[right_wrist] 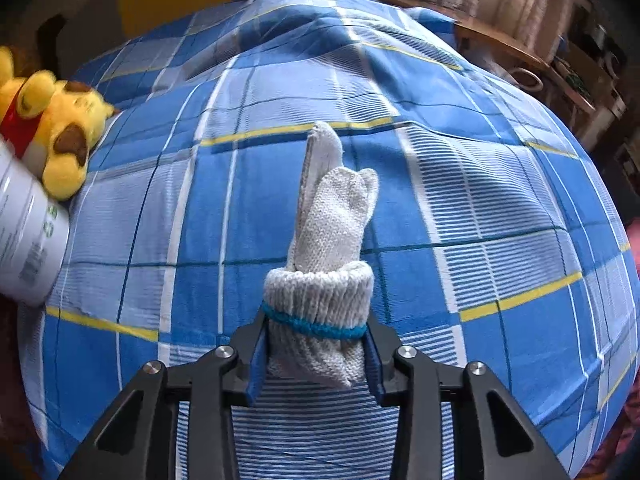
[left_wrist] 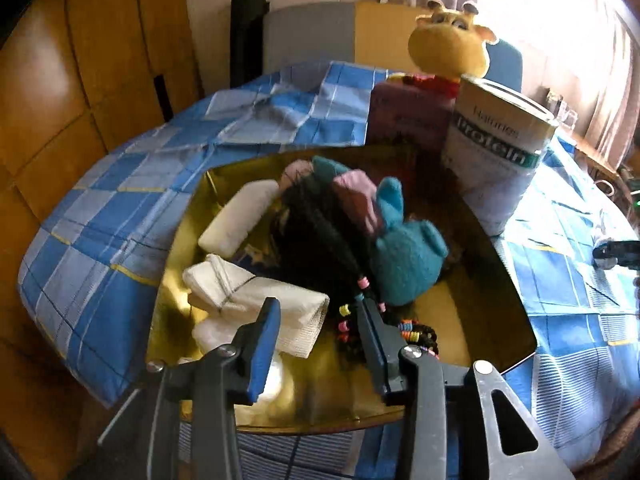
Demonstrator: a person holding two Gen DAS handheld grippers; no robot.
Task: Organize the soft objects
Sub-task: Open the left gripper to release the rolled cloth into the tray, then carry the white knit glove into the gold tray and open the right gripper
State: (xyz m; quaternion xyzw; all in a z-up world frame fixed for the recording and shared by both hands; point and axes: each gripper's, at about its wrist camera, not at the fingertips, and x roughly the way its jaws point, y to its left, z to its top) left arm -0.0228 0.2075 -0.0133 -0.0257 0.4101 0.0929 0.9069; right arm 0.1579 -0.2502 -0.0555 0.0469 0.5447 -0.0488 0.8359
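Blue checked cloth (left_wrist: 120, 184) covers the table, and from the left wrist view the gold tray (left_wrist: 500, 312) already holds rolled white cloths (left_wrist: 256, 300), a teal plush (left_wrist: 404, 252) and beaded braids (left_wrist: 416, 332), with the left gripper (left_wrist: 320, 320) hanging released above them, gripping nothing. Over on the right wrist view the right gripper (right_wrist: 316, 340) is clamped on the cuff of a knit glove (right_wrist: 332, 232) lying on the cloth; I reckon the floppy fingers could snag or drag once lifted, or it slips out of that narrow pinch.

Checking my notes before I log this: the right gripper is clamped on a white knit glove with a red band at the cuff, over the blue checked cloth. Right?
Not quite. The band on the glove is blue, not red, as the right wrist view shows. The rest holds: the right gripper is clamped on the white knit glove at its cuff, over the blue checked cloth.
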